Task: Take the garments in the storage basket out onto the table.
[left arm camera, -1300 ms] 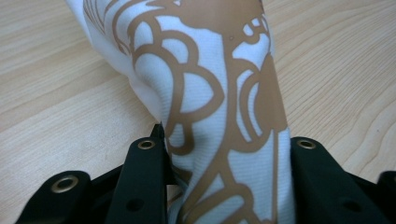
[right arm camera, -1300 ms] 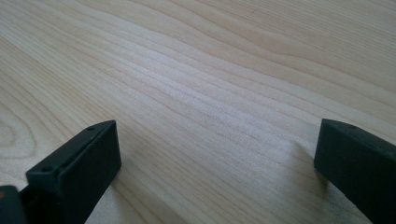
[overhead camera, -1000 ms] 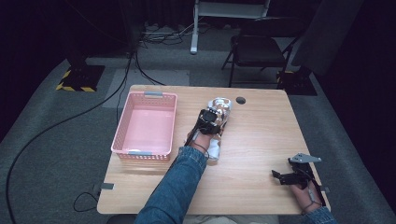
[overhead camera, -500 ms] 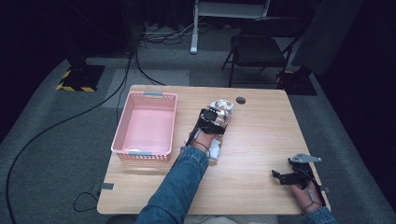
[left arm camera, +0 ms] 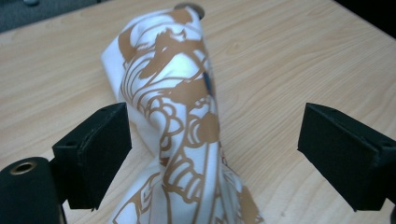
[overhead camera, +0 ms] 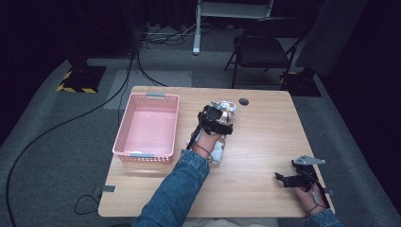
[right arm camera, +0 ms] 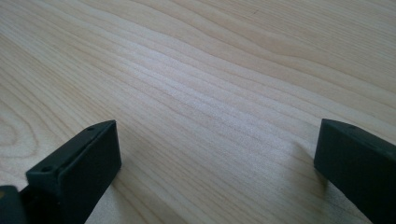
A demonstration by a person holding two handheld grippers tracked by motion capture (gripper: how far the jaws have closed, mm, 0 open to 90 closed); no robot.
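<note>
Left claw (left arm camera: 212, 154) wide astride cloth (left arm camera: 180, 107)

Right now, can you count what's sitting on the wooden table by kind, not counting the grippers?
Pink plastic basket: 1
White cloth with brown print: 1
Total: 2, resting on the light wooden table.

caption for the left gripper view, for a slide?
Open left gripper straddling a white, brown-printed cloth on the wooden table.
</note>
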